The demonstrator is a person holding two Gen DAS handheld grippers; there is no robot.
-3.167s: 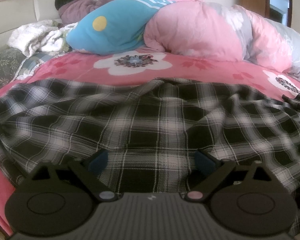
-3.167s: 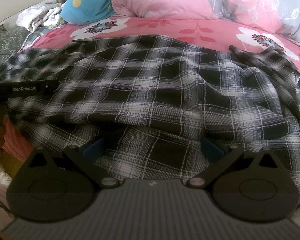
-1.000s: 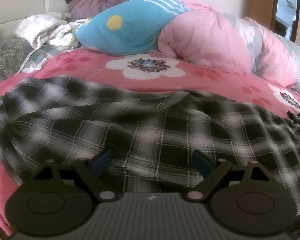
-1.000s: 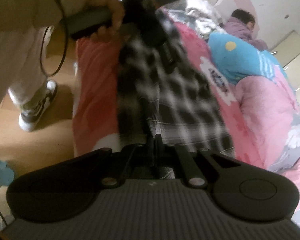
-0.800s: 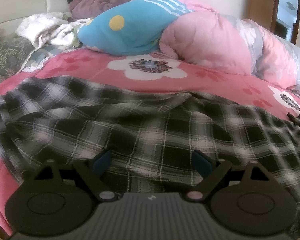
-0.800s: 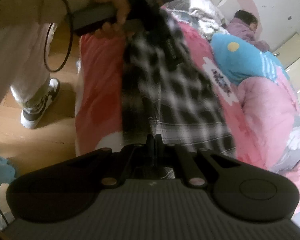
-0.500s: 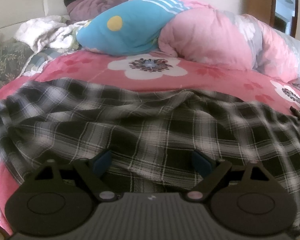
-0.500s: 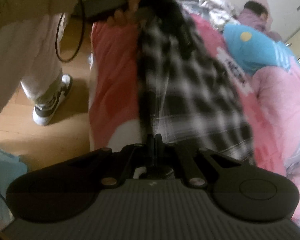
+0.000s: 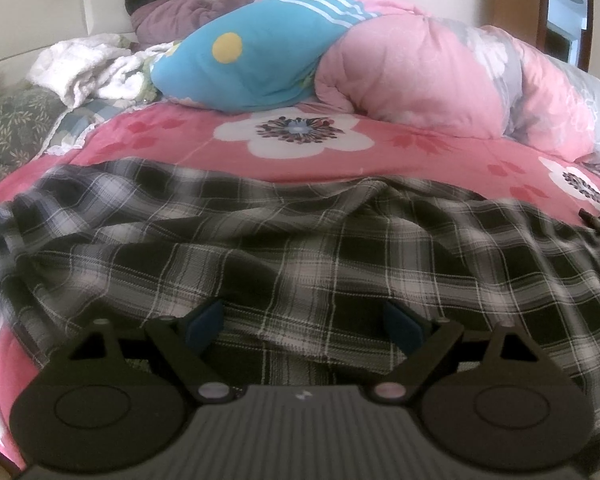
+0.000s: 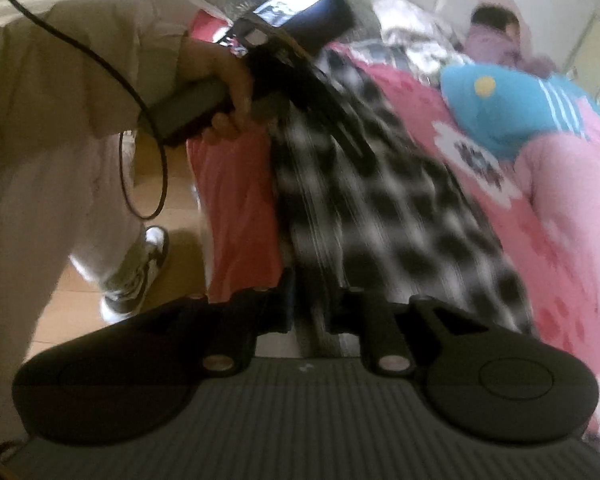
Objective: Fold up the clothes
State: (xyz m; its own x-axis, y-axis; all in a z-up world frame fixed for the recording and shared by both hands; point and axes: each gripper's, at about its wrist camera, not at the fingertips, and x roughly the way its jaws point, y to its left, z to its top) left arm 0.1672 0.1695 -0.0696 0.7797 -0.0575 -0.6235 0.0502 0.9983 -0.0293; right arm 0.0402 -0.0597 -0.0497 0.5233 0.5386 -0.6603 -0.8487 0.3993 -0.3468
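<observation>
- The plaid shirt [image 9: 340, 248] lies on the pink bed cover [image 9: 300, 160]. In the left wrist view it runs sideways, from 9 o'clock to 3 o'clock.
- The left gripper [image 9: 302, 316] has its two fingers spread wide. It pinches nothing. The near edge of the shirt sits right between and under the fingers, at 6 o'clock in that view.
- The right gripper [image 10: 312, 304] has just been opening. Its fingers are only a little apart now. A thin bunch of the shirt runs up between them. The picture is blurry, but the pads do not seem to squeeze the cloth.
- In the right wrist view the shirt goes in one long band from the right gripper at 6 o'clock up toward 11 o'clock. There the person's hand [image 10: 224, 92] holds the other tool.
- So the long way of the shirt goes from one gripper to the other. Each gripper is at one end of the near edge.
- I think the shirt is being laid out flat, and no fold is made yet.
- The far edge of the shirt is at 12 o'clock from the left gripper, near the big white flower. A fold would likely go that way.
- The left gripper is closest to loose cloth. It would need to close on the edge first.
</observation>
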